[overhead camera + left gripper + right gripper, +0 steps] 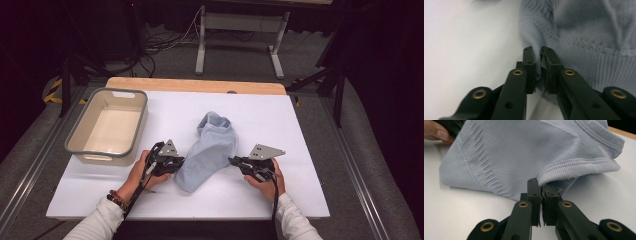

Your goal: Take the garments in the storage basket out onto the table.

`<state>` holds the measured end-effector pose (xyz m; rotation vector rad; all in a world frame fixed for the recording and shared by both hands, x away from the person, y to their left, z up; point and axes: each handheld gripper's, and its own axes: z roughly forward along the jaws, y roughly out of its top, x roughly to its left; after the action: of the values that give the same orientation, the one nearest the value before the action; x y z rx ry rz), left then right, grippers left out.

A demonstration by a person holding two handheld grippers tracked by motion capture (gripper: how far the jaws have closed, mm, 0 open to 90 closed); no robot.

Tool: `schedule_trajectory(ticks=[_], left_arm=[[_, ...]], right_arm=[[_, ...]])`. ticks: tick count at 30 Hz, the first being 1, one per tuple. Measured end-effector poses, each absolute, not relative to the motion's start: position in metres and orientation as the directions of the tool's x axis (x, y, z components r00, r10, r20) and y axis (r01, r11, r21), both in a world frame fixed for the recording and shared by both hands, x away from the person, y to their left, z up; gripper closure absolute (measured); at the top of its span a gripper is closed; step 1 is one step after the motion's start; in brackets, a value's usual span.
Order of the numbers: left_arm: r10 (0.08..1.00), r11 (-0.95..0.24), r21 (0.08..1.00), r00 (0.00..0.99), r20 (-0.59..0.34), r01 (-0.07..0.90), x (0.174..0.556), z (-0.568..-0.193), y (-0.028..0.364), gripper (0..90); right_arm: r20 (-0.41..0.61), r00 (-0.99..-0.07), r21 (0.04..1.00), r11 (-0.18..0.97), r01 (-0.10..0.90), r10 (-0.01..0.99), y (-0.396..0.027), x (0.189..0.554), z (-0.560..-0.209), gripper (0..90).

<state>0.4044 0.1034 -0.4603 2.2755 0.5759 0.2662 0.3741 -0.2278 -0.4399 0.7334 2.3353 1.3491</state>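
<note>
At the lower centre of the high view, both grippers, left [176,162] and right [234,161], are pinching the light-blue garment's [210,150] edges; lifting or folding is remaining, likely.

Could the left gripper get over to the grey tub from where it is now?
Probably yes, but not freely. The grey tub sits just beyond the left gripper with bare table between them. But its jaws are shut on the light blue garment, which the right gripper also pinches.

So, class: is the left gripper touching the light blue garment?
Touching. In the left gripper view, the left gripper has its fingers closed on a fold at the edge of the light blue garment, with fabric pinched between them.
</note>
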Motion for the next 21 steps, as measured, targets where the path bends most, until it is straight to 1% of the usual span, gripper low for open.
schedule_trajectory(ticks=[6,13,17,21], left_arm=[[0.494,-0.597,0.746,0.868,0.05,0.296,0.4,-0.452,0.108,85.4],[0.533,-0.559,0.785,0.841,0.092,0.268,0.388,-0.436,0.12,85.7],[0.559,-0.537,0.801,0.822,0.104,0.263,0.381,-0.429,0.128,85.8],[0.561,-0.534,0.805,0.821,0.107,0.26,0.375,-0.426,0.131,85.9]], right_arm=[[-0.064,-0.807,0.883,0.41,0.228,0.587,-0.231,0.369,-0.433,86.7],[-0.077,-0.781,0.917,0.352,0.189,0.62,-0.247,0.361,-0.415,86.9],[-0.079,-0.766,0.922,0.338,0.187,0.639,-0.254,0.359,-0.41,86.9],[-0.07,-0.741,0.924,0.323,0.204,0.668,-0.262,0.356,-0.408,87.0]])
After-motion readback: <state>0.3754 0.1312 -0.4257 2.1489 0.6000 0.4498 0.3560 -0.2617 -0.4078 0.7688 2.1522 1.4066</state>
